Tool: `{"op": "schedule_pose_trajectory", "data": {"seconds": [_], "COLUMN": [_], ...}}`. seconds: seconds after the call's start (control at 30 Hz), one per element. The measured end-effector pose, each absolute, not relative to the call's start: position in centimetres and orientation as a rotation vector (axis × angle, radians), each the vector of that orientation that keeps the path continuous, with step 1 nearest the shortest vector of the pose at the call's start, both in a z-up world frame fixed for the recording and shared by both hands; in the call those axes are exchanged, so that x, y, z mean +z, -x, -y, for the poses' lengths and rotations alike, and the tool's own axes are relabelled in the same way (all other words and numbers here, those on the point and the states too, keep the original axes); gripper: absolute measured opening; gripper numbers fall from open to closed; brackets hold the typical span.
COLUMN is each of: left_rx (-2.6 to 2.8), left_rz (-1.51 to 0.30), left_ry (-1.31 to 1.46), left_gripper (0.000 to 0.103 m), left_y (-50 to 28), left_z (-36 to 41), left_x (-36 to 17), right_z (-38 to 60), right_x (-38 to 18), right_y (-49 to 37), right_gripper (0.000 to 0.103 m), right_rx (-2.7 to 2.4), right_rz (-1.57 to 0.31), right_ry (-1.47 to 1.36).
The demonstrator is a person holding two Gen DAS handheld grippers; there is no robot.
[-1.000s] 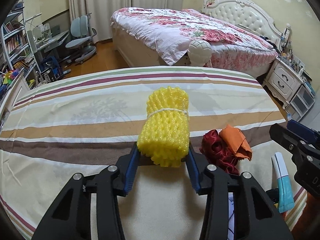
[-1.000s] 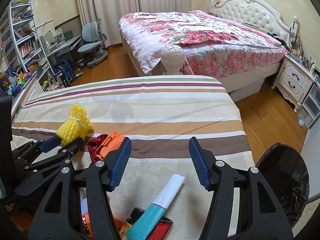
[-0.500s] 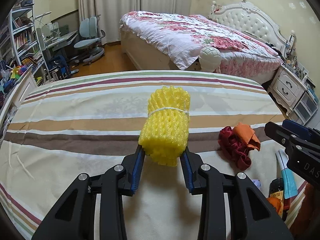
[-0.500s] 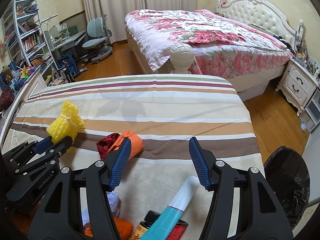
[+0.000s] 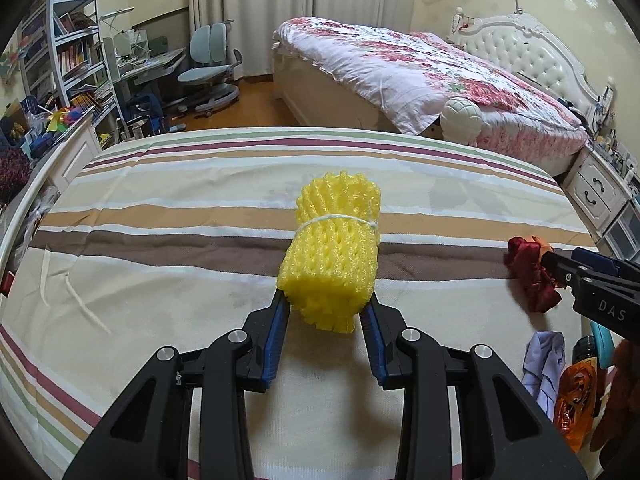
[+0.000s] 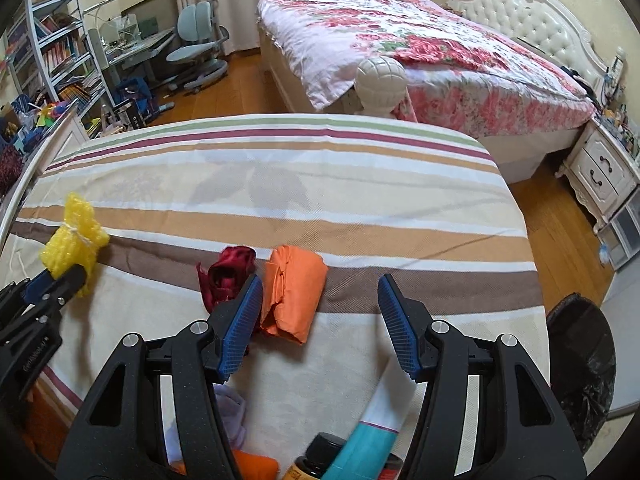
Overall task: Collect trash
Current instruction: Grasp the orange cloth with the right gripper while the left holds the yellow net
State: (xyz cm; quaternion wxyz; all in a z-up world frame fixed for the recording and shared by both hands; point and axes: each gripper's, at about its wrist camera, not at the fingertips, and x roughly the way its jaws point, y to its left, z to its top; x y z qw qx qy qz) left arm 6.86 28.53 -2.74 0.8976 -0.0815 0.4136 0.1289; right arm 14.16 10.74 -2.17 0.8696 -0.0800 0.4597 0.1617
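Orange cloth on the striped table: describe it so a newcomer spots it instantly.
Start at the striped table, at its brown stripe near the front. The orange cloth lies folded there, partly between the open right claw's tips. Its neighbour on the left, touching it, is a crumpled dark red cloth; only this one is flat, folded and bright orange.

Yellow foam-net bundle [image 5: 334, 248], string-tied, clamped in left hand-held gripper [image 5: 325, 322] above striped bedsheet [image 5: 180, 264]

Foam bundle [image 5: 334, 248] left of cloths [image 6: 294, 292].

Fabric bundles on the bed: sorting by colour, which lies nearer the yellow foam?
The dark red bundle; the orange bundle lies beyond it from the yellow foam.
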Motion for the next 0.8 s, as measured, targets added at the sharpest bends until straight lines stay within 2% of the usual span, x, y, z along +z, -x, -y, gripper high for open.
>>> {"op": "schedule_pose_trajectory", "data": {"seconds": [0.8], "left_rx": [0.293], "left_rz": [-0.854], "left_ry": [0.191], "left_gripper": [0.036], "left_y": [-6.3], "left_z": [-29.3], "left_x": [-3.1], "right_z": [-10.5], "right_x": [-2.4], "right_y": [-14.6], "right_gripper": [0.058], "right_rx": [0.343], "right_rz": [-0.985], "right_ry": [0.184]}}
